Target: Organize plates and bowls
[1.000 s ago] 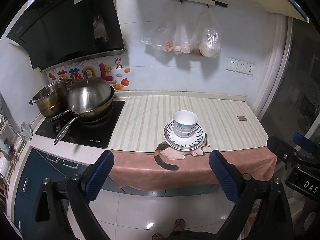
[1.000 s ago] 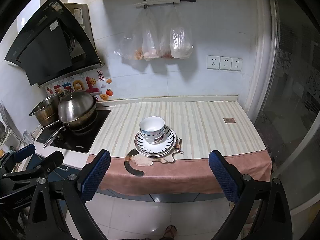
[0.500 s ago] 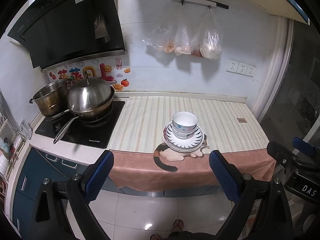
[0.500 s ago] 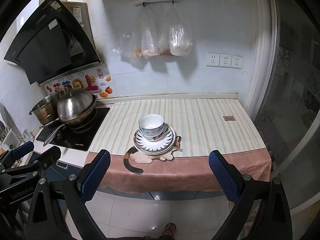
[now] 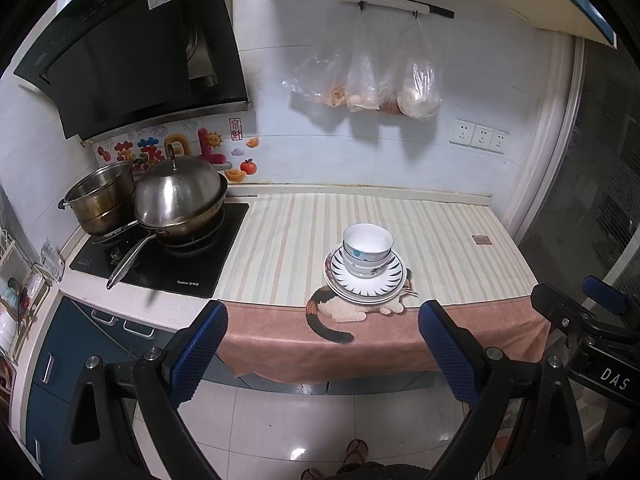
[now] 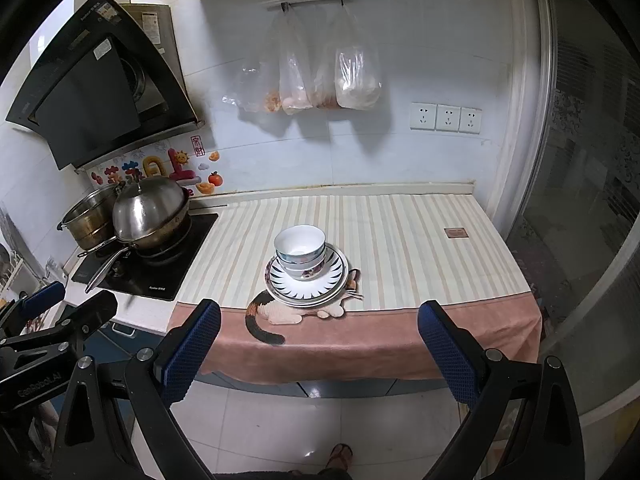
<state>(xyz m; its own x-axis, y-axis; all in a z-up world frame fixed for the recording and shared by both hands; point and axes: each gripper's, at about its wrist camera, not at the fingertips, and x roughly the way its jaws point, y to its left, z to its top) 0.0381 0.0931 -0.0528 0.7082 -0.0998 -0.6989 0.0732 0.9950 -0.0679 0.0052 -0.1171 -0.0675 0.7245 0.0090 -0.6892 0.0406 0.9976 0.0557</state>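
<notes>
Since a second ago both views have drifted only slightly: in the right wrist view the stack sits a little higher and nearer the middle, and nothing on the table has shifted. We hold the left hand-held gripper (image 5: 322, 350) and the right hand-held gripper (image 6: 318, 350) back from the table's front edge, over the tiled floor (image 6: 280, 420); each has its two blue-padded fingers spread wide, with nothing between them.

The task's things form one stack near the front of the table (image 5: 440, 240). We count two bowls (image 5: 366, 250) nested one inside the other — the upper one white inside and looking empty, the lower one showing a dark floral mark on its side. They stand on plates (image 5: 394, 280): the top plate has a dark rayed border, and we make out at least one more plain rim under it; the exact number of plates we cannot tell. The stack rests on a striped cloth (image 5: 280, 248) with a pink border that hangs over the edge, partly covering a cat figure (image 5: 344, 312) on that cloth.

To the left, on a black cooktop (image 5: 200, 264), stand two steel vessels — a lidded wok (image 5: 178, 196) with a long handle and a pot (image 5: 100, 200) just behind it, touching or nearly so. Above them hangs a black range hood (image 5: 132, 52). Plastic bags (image 5: 368, 76) — at least three — hang from a wall rail, and three wall sockets (image 5: 478, 136) sit side by side to the right. A sandalled foot (image 5: 356, 452) shows at the bottom.
</notes>
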